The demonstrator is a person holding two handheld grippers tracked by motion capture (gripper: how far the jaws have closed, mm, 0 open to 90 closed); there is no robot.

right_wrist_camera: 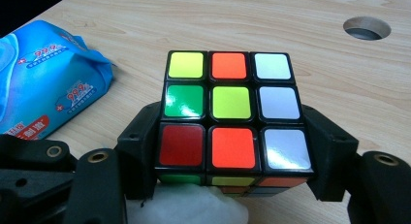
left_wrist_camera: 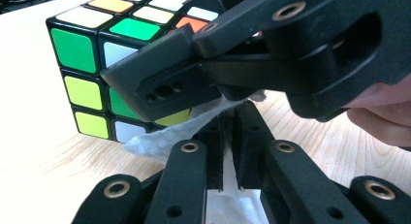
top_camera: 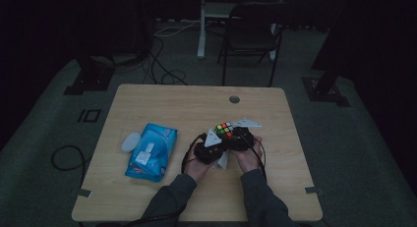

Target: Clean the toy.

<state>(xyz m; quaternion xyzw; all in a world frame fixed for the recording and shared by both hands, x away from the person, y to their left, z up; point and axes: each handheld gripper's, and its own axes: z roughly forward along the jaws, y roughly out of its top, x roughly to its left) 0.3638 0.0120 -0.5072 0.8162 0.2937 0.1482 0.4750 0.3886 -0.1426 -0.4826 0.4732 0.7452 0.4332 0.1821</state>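
A scrambled Rubik's cube (right_wrist_camera: 231, 115) is clamped between the two black jaws of my right gripper (right_wrist_camera: 235, 142), one jaw on each side face. In the high view the cube (top_camera: 223, 129) sits just past both hands at mid-table. My left gripper (left_wrist_camera: 229, 118) is shut on a white wipe (left_wrist_camera: 160, 139), which lies against the cube's (left_wrist_camera: 82, 83) lower edge. The right gripper's jaw crosses in front of the cube in the left gripper view. The same wipe (right_wrist_camera: 189, 207) shows under the cube in the right gripper view.
A blue pack of wet wipes (top_camera: 151, 151) lies on the wooden table (top_camera: 162, 101) to the left, with a white round lid (top_camera: 131, 141) beside it. A cable hole (top_camera: 234, 99) sits near the far edge. A dark chair (top_camera: 251, 35) stands beyond the table.
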